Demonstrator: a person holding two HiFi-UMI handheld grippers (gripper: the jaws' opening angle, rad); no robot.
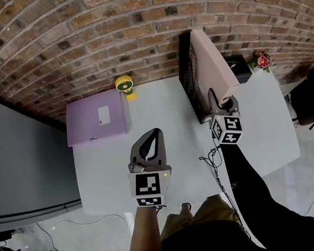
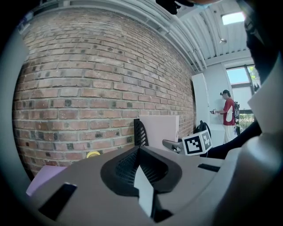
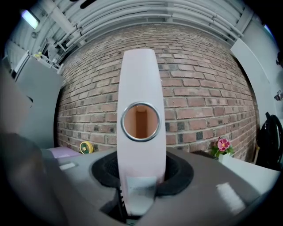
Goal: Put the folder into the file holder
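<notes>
Right gripper (image 1: pixel 221 104): jaws clamped on spine of pink folder (image 1: pixel 215 61) (upright, long axis running near-to-far). File holder (image 1: pixel 189 80) touches folder's left face; whether folder is seated, unclear. Left gripper (image 1: pixel 154 137): closed, empty, farther off.

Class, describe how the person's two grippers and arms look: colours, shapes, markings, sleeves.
The left gripper and right gripper both have grey bodies and dark, tapering jaws. Each carries a white cube printed with black square markers. The right arm wears a long black sleeve; the left forearm shows no sleeve.
</notes>
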